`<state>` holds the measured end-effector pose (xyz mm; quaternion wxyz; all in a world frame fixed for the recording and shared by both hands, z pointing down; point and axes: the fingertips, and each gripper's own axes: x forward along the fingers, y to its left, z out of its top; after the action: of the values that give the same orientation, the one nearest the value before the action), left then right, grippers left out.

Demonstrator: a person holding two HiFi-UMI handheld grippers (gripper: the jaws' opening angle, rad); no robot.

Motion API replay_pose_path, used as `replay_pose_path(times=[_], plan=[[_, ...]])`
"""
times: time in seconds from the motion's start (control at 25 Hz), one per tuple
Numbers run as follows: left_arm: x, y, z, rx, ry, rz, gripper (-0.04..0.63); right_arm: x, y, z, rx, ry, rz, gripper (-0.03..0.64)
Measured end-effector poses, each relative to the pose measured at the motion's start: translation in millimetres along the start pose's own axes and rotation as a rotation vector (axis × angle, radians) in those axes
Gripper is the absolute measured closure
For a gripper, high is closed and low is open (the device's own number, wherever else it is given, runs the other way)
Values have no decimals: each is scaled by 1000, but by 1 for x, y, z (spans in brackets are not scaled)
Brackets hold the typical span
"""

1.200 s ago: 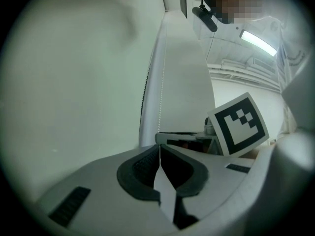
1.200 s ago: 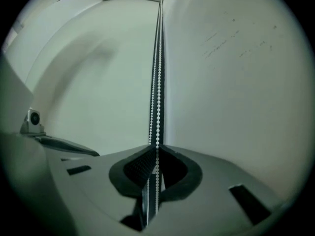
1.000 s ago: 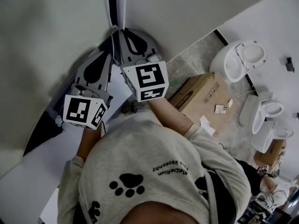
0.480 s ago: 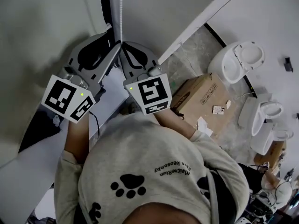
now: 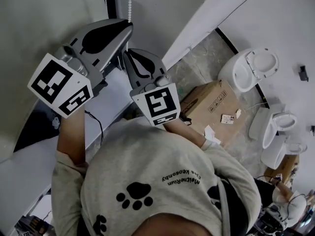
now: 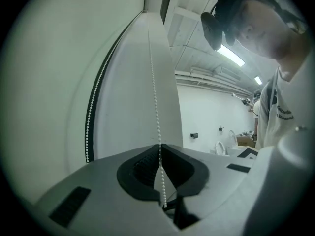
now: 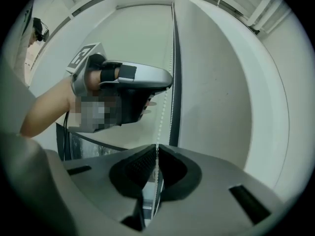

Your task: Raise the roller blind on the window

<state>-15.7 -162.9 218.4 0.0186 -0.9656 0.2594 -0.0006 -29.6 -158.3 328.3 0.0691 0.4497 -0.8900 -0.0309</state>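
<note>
The white bead chain [image 6: 153, 92] hangs in front of the pale roller blind [image 7: 123, 38], with a second strand [image 6: 90, 122] further left. My left gripper [image 6: 160, 146] has just been closing, and its jaws now meet on the chain, which runs on between them. In the head view the left gripper [image 5: 129, 27] is the higher one. My right gripper [image 5: 124, 53] sits just below it. The right gripper [image 7: 156, 149] is shut on the same chain [image 7: 161, 114], beneath the left gripper [image 7: 169, 81]. Dark window glass [image 7: 83, 144] shows under the blind's lower edge.
A white window sill [image 5: 29, 181] lies below the window. On the floor to the right stand a cardboard box [image 5: 211, 102] and white toilets [image 5: 248, 65] [image 5: 275, 124]. The person's torso fills the lower head view.
The left gripper has climbed from below the right gripper to above it along the chain. The right gripper has drawn slightly down and toward the person.
</note>
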Motion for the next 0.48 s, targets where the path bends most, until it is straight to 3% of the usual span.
replay_pose_path(times=[0.16,0.36,0.48], plan=[[6,0,-6,54,48,8,576,1,-4,-7,2,3,7,595],[0,5,-9,-11,23,37,577,4,-6,-9,-2,-1,17,597],[-5,6,-16,-11,28,68,577,5,-1,-16,4,9,36,597]])
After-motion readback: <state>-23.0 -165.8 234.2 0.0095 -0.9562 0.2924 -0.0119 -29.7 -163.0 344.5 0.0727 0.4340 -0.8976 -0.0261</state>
